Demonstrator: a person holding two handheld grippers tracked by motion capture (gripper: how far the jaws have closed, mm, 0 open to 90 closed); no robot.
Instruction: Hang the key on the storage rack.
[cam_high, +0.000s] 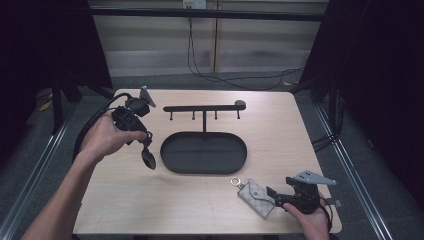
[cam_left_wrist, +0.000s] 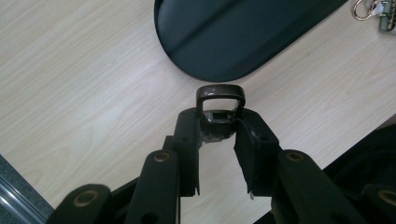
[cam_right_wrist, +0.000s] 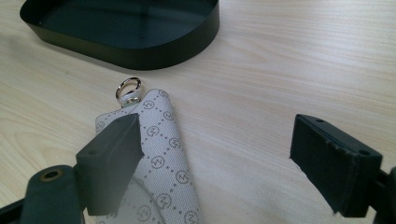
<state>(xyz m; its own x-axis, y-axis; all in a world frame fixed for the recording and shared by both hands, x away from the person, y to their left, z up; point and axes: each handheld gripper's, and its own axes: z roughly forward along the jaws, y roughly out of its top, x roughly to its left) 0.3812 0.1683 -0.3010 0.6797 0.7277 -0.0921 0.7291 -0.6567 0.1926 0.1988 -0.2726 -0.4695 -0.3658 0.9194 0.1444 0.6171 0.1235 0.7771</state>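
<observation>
Left gripper (cam_high: 145, 145) is lifted off the table (cam_high: 125, 200), jaws shut on a small dark brown key fob (cam_high: 148, 158) that dangles below the tips, just left of the black oval tray (cam_high: 172, 160). My read: it is gripped near its top so the loop hangs free, ready to go over one of the pegs on the black hook rack (cam_high: 203, 107) that stands behind the tray. That is a guess from the layout.

Right gripper (cam_high: 272, 194) lies low at the near right edge of the table, jaws wide apart, nothing pinched. The grey patterned key pouch (cam_high: 256, 197) lies flat on the wood just in front of it, metal ring (cam_high: 235, 182) pointing toward the tray. The hand looks parked, waiting its turn.

What the views add:
- Left gripper view: the fob (cam_left_wrist: 219, 105) is clamped at its lower body between the two pads, its square brown loop sticking out past the tips. From above it reads only as a dark blob.
- Right gripper view: one jaw hangs over the pouch (cam_right_wrist: 163, 158), the other stands well apart over bare wood; the pouch's printed pattern and ring (cam_right_wrist: 128, 88) are plain here.
- High view: the rack and its pegs, and how far apart the two hands are.
</observation>
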